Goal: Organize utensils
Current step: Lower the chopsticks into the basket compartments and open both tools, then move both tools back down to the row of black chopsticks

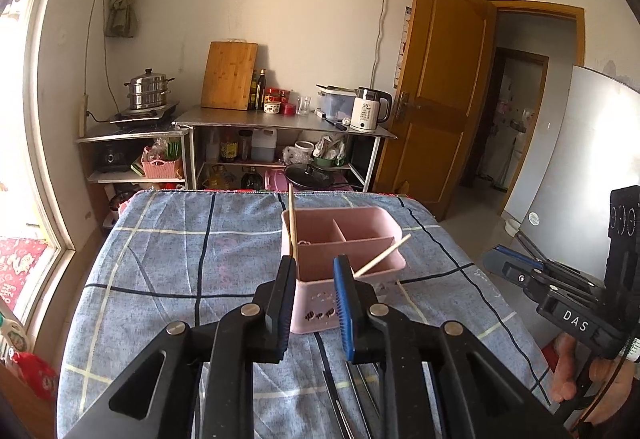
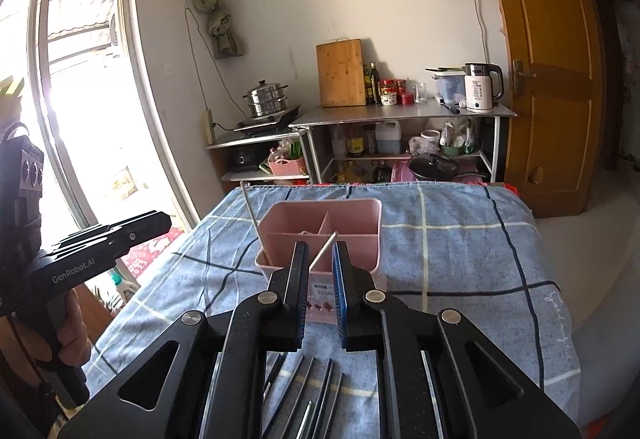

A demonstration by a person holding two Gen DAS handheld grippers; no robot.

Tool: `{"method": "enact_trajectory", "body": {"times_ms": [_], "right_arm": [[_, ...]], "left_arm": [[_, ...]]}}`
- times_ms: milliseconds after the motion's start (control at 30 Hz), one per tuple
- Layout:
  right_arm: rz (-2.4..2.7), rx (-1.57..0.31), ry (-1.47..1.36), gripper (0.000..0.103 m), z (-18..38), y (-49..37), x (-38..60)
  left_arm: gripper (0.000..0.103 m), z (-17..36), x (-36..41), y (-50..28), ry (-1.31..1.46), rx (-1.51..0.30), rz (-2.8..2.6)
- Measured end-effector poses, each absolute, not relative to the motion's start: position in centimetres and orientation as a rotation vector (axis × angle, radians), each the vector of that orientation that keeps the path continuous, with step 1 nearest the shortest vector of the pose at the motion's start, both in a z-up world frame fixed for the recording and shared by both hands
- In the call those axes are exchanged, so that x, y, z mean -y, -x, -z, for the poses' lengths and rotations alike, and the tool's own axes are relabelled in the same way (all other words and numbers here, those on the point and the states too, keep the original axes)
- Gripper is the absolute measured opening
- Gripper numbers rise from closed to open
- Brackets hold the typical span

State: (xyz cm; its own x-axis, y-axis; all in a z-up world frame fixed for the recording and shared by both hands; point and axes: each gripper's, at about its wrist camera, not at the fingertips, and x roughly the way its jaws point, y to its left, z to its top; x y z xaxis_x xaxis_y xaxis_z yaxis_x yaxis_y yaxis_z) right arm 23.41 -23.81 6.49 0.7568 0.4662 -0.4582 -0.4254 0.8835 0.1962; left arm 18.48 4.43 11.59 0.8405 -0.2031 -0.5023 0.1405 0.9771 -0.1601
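Both black hand-held grippers hover over the table's near edge, jaws parted and nothing between them: left gripper (image 1: 314,305), right gripper (image 2: 320,297). The pink plastic divided caddy (image 1: 340,239) sits mid-table on the blue checked cloth (image 1: 160,259), two pale wooden chopsticks (image 1: 382,254) already leaning inside. The dark metal utensils (image 2: 316,391) lie loose at the near edge, under the grippers. Best approach: drop low, pinch one utensil mid-shaft, lift level, then tip it upright over a compartment.
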Motion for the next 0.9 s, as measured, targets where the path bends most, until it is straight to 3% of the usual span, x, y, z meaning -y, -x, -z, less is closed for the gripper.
{"method": "enact_trajectory", "body": {"times_ms": [500, 900], "right_arm": [[-0.474, -0.642, -0.083, 0.012, -0.1, -17.3, 25.9], [-0.465, -0.723, -0.082, 0.012, 3.0, -16.6, 25.6]], "left_arm": [[0.019, -3.1, -2.6, -10.6, 0.141, -0.68, 0.222], [0.019, 0.1, -2.0, -10.5, 0.145, -0.763, 0.215]]}}
